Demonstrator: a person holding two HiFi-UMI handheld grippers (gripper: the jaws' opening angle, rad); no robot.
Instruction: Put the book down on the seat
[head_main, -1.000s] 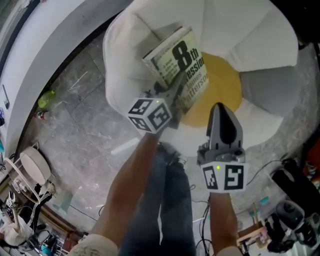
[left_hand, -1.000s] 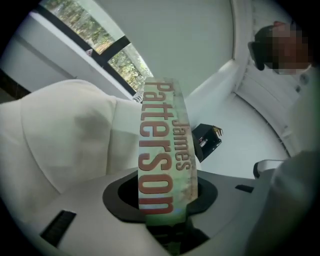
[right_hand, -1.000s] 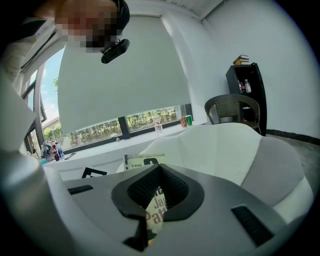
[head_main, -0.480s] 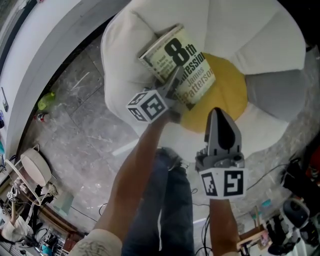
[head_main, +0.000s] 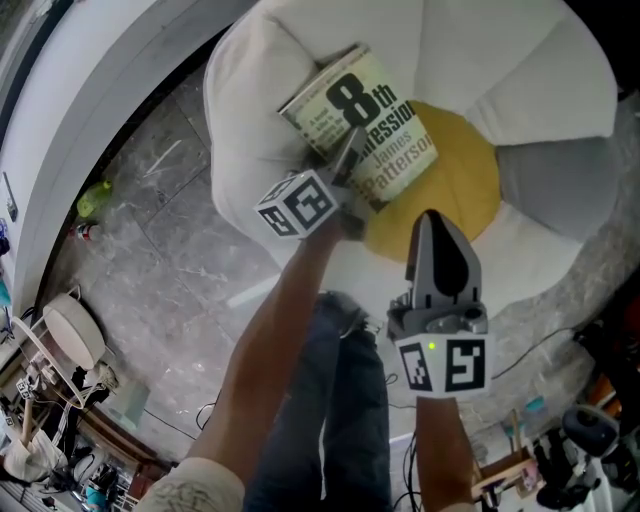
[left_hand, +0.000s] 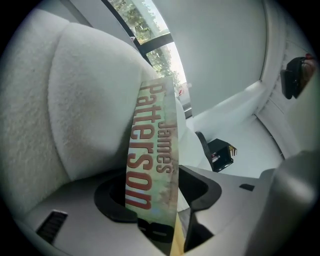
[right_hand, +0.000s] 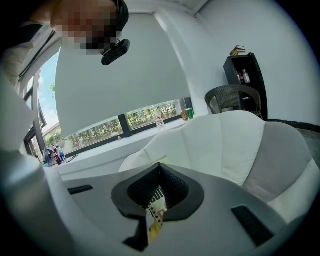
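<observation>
Grey marble floor (head_main: 170, 250) under a white, petal-shaped seat (head_main: 300, 60) with a yellow centre (head_main: 465, 185). And there's the book (head_main: 365, 120), cover up, across 1 white petal and the yellow edge; whether it lies fully flat is hard to tell.

The left gripper (head_main: 348, 160) has its jaws either side of the book's near edge. They've just been opening, and the cover stands loose between them, with a gap on 1 side. The right gripper (head_main: 432, 225) hovers near the seat's front, jaws pinched together on nothing.

Clutter in the bottom corners is cut off and too small to name. Only the left gripper view shows a window (left_hand: 150, 35) past the petal. The right gripper view adds a dark chair (right_hand: 230, 100), a black shelf (right_hand: 247, 75) and a sliver of book through its jaw slit.
</observation>
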